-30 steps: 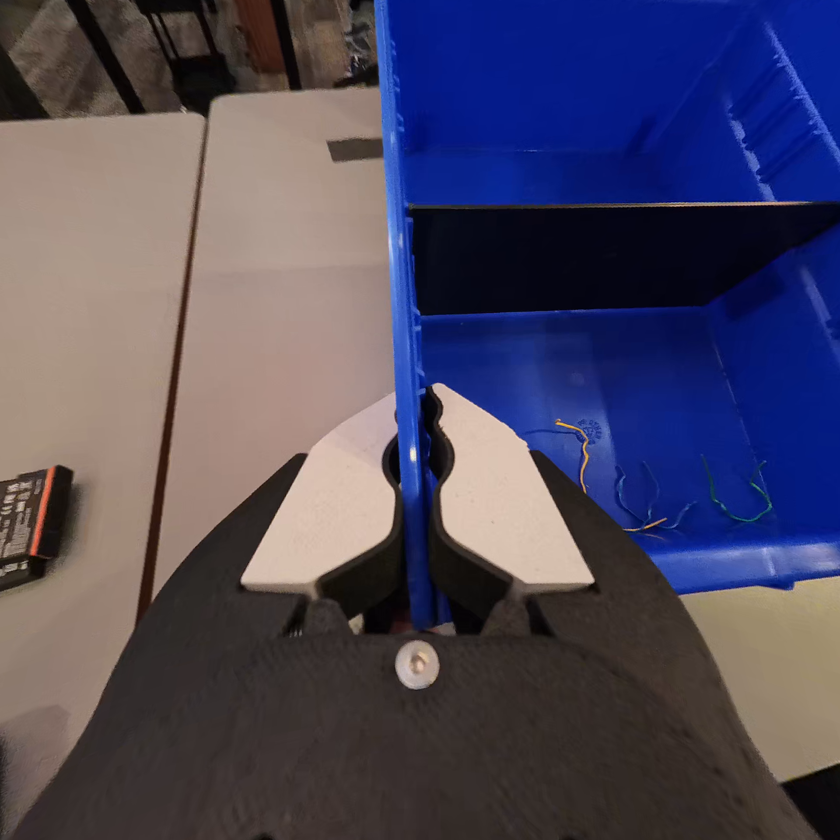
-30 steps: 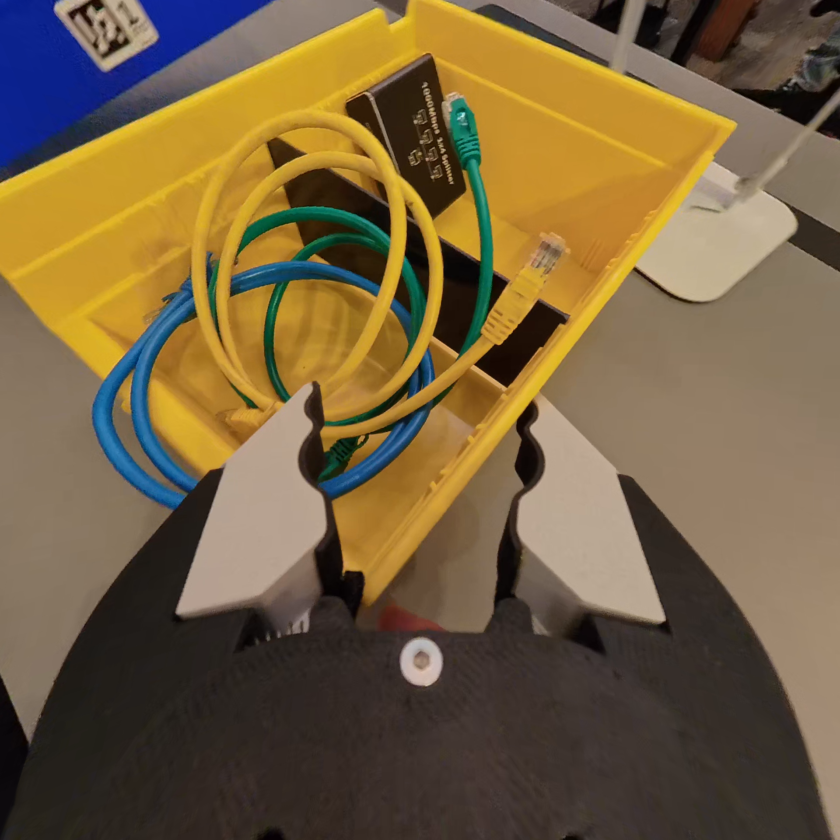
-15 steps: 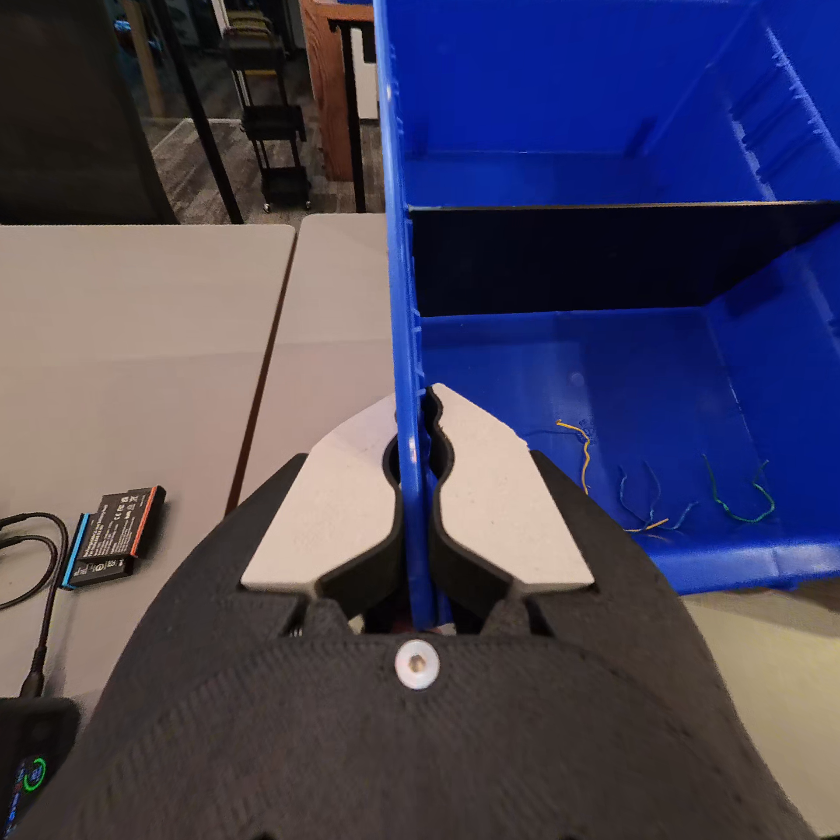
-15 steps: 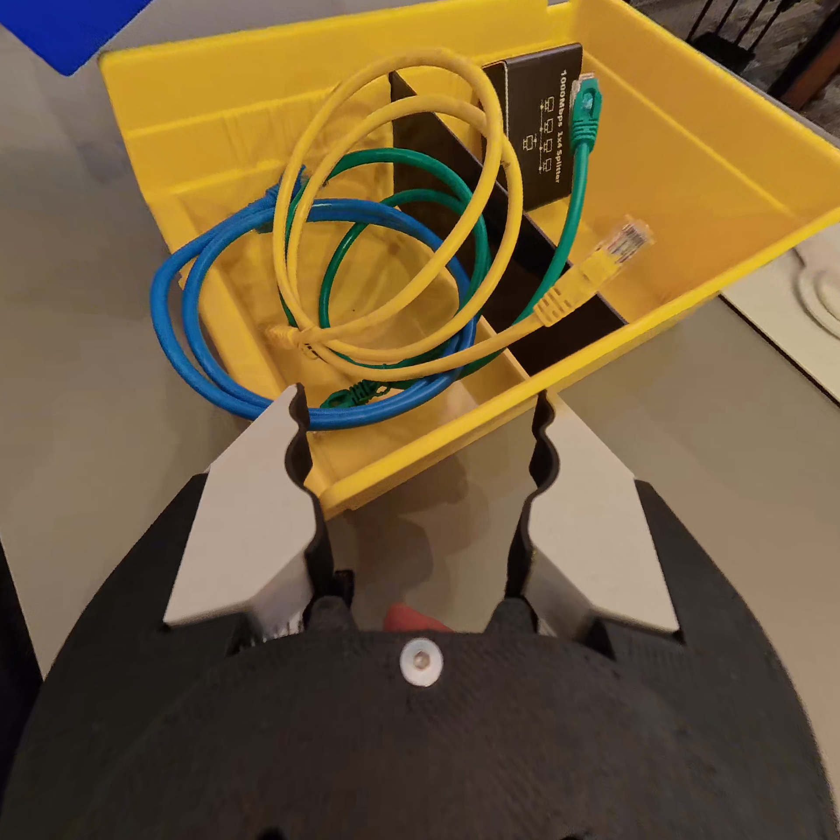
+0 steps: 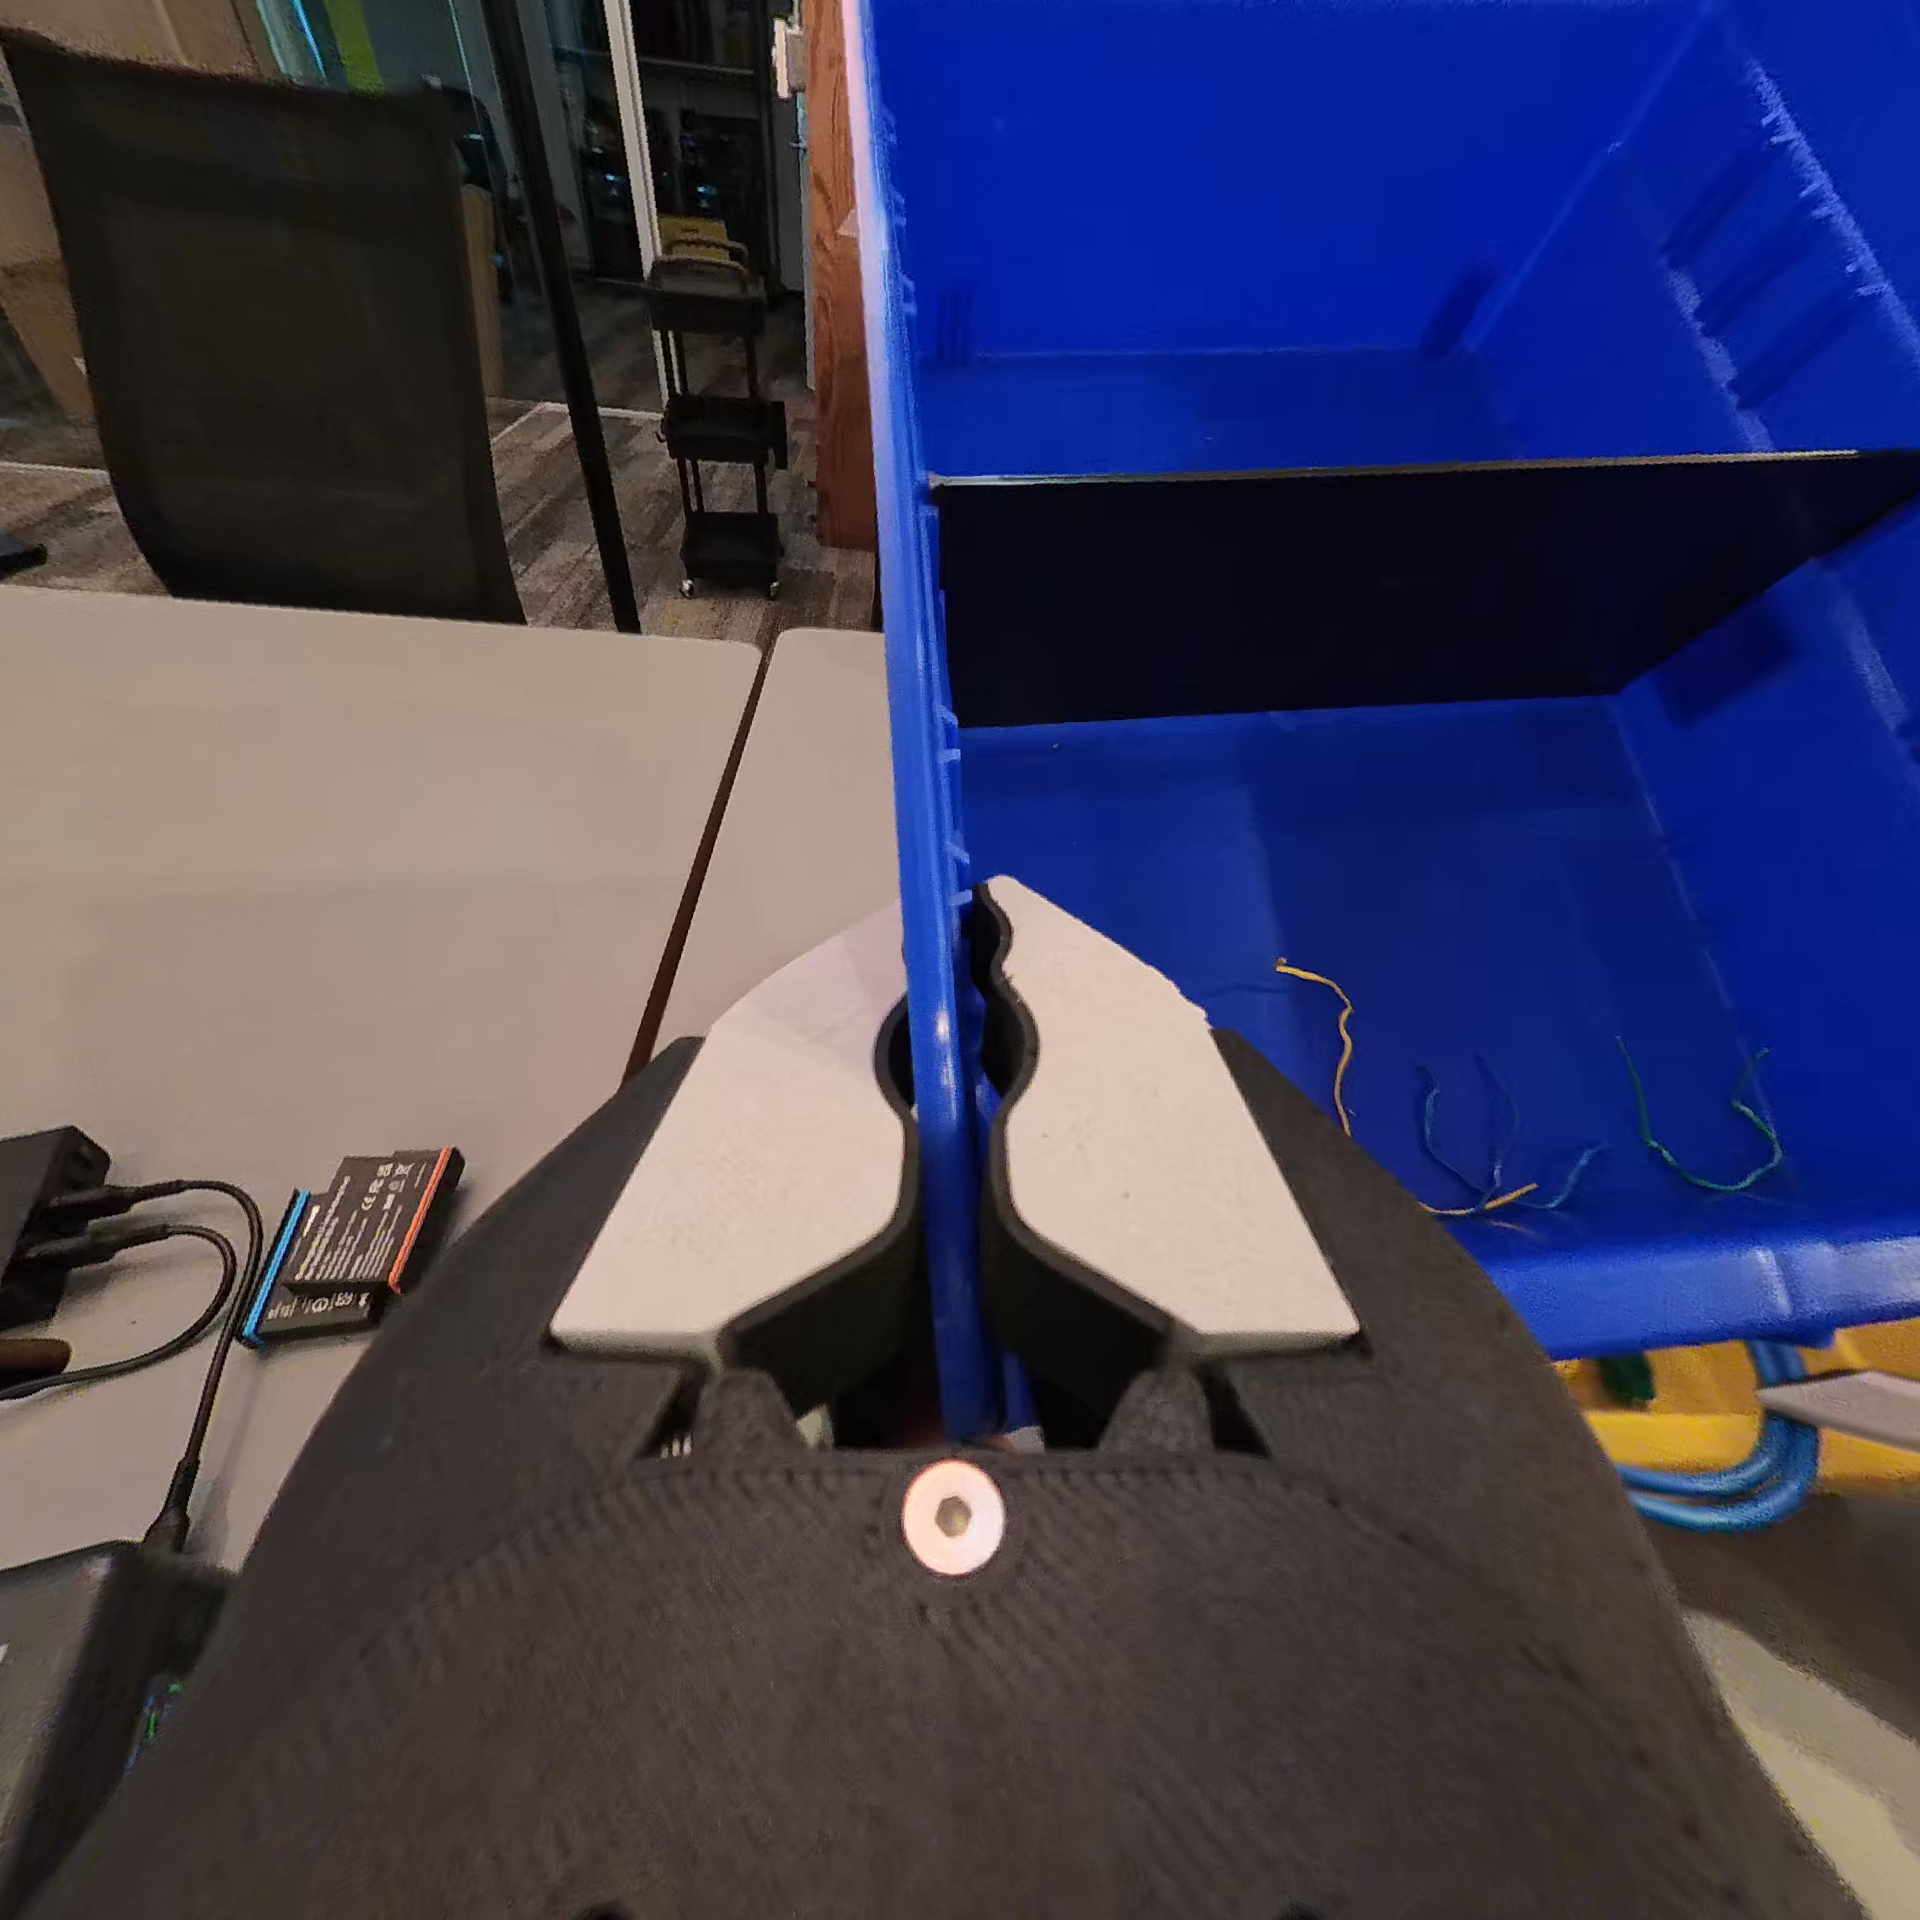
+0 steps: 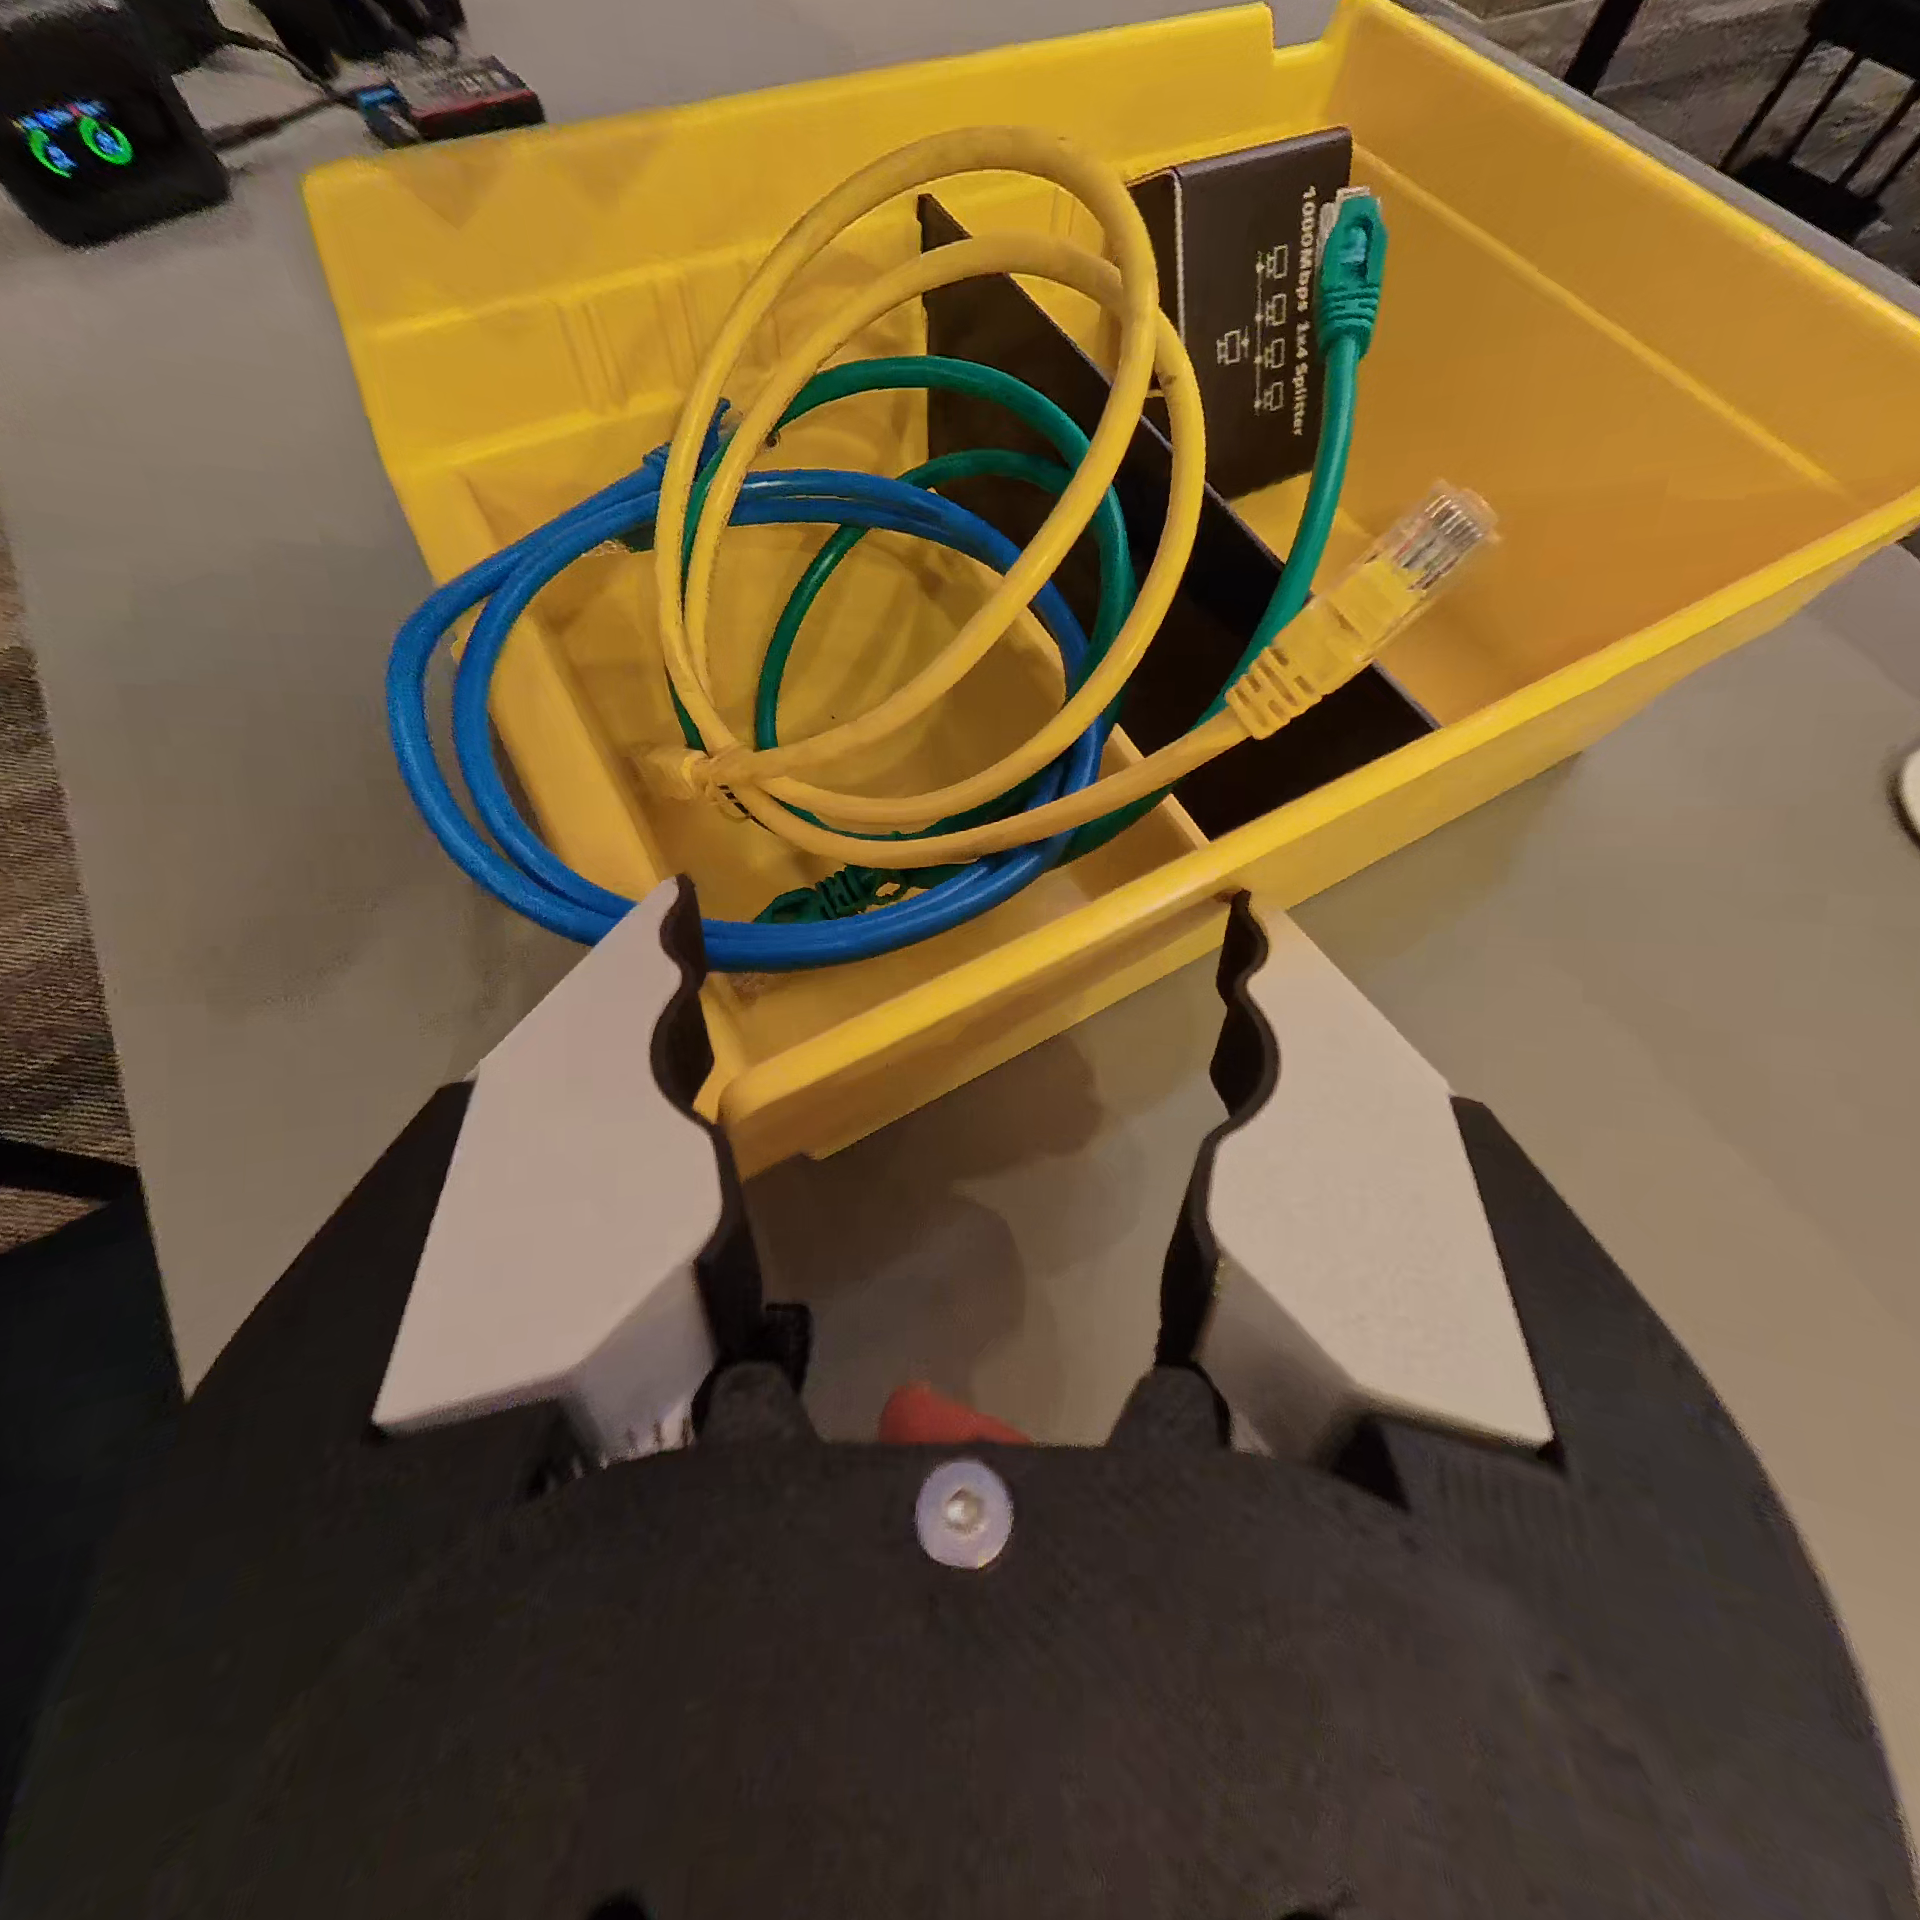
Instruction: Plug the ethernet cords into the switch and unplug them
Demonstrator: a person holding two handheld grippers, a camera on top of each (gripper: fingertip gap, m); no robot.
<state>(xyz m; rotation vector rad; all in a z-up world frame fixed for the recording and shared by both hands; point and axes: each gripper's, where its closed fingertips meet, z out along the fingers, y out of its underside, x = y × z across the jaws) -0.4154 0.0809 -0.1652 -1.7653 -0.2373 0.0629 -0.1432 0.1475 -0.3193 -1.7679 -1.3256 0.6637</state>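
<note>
Left wrist view: blue bin (image 5: 1455, 935) hides left gripper (image 5: 951, 935) fingertip.

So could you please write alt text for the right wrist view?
The open right gripper hovers at the corner of a yellow bin holding coiled blue, yellow and green ethernet cords and a black switch behind a black divider.

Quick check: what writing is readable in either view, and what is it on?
I don't quote writing; here is where it stands.
Switch: white print and icons, legible.
Battery: tiny print, too small to read.
Screen: green rings, blurred.
</note>
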